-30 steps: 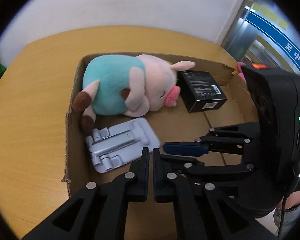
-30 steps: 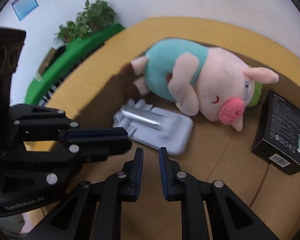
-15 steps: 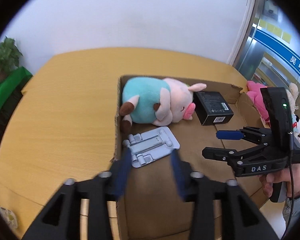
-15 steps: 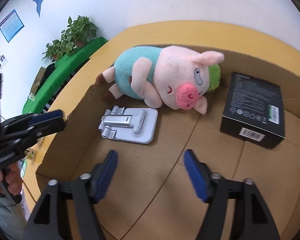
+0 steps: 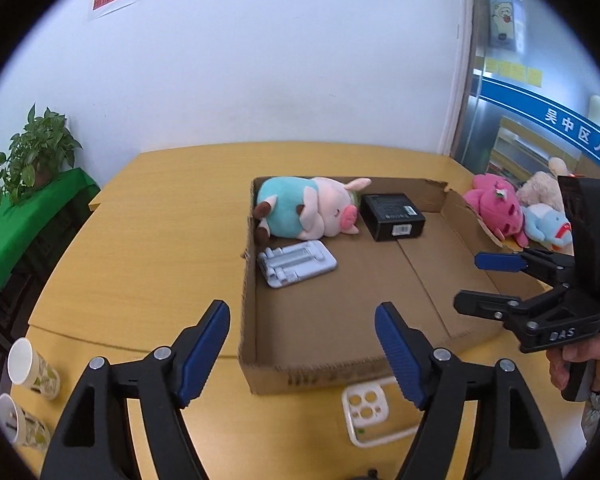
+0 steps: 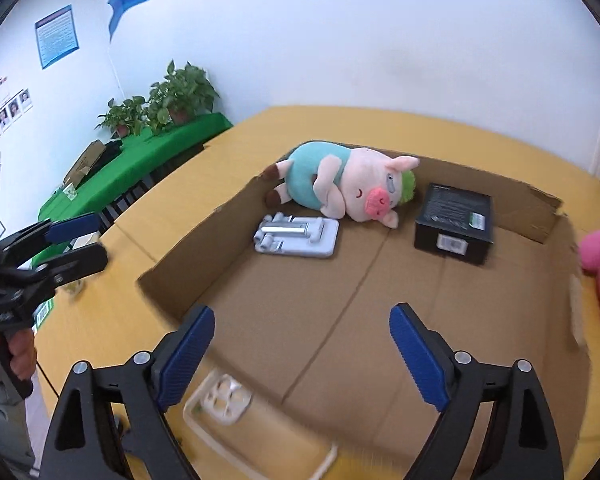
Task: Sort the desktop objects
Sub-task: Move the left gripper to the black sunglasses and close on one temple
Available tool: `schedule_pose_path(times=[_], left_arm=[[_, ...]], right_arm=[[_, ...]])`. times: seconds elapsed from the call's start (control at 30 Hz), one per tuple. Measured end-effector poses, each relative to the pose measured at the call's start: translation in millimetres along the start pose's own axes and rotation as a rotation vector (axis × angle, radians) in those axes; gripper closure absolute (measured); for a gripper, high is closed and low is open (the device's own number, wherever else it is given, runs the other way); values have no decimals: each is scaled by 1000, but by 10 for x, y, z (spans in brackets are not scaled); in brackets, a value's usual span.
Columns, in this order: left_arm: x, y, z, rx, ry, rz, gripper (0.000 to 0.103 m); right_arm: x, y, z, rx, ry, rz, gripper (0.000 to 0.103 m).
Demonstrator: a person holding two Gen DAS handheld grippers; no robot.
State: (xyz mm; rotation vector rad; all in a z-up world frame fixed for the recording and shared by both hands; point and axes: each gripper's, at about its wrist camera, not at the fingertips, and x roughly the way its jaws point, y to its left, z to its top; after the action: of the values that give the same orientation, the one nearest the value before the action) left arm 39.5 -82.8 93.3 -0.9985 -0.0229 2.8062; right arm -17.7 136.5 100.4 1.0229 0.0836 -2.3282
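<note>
Above the near edge of the cardboard box point(image 5: 256, 280), the left tongs point(image 5: 302, 354) now stand spread wide and hold nothing, where a second ago they were pinched together low inside the box just by the grey phone stand point(image 5: 296, 263); the right tongs point(image 6: 300, 354) have opened in the same way and likewise carry nothing. Both have also drawn back and up, so the whole box and the yellow desk point(image 5: 148, 240) around it come into view. Inside the box the phone stand lies flat just in front of the plush pig point(image 5: 308, 212), with the black box point(image 5: 392, 216) beside the pig's snout, each of the three lying free of the tongs. This suggests the stand has been released and that placement is done. On the desk just outside the near wall of the box lies a white phone case point(image 5: 374, 412), directly under the left tongs and seemingly the likeliest next pick. Further out, pink and pale plush toys point(image 5: 496, 208) sit beyond the right-hand wall, and two paper cups point(image 5: 28, 368) lie at the left edge of the desk.
</note>
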Motion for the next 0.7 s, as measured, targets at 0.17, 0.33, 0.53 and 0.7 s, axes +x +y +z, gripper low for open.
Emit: schedule_pose_path(times=[0.17, 0.33, 0.53, 0.7], left_arm=[[-227, -37, -290, -23, 37, -33, 28], [-337, 3, -727, -76, 129, -58, 28], [-423, 115, -1298, -191, 223, -84, 28], [-490, 221, -1711, -253, 283, -78, 28]], right_arm=[[-396, 152, -452, -48, 3, 52, 13], [-359, 454, -849, -126, 101, 184, 13], [54, 947, -1138, -241, 217, 375, 13], [399, 1196, -1260, -335, 288, 467, 13]])
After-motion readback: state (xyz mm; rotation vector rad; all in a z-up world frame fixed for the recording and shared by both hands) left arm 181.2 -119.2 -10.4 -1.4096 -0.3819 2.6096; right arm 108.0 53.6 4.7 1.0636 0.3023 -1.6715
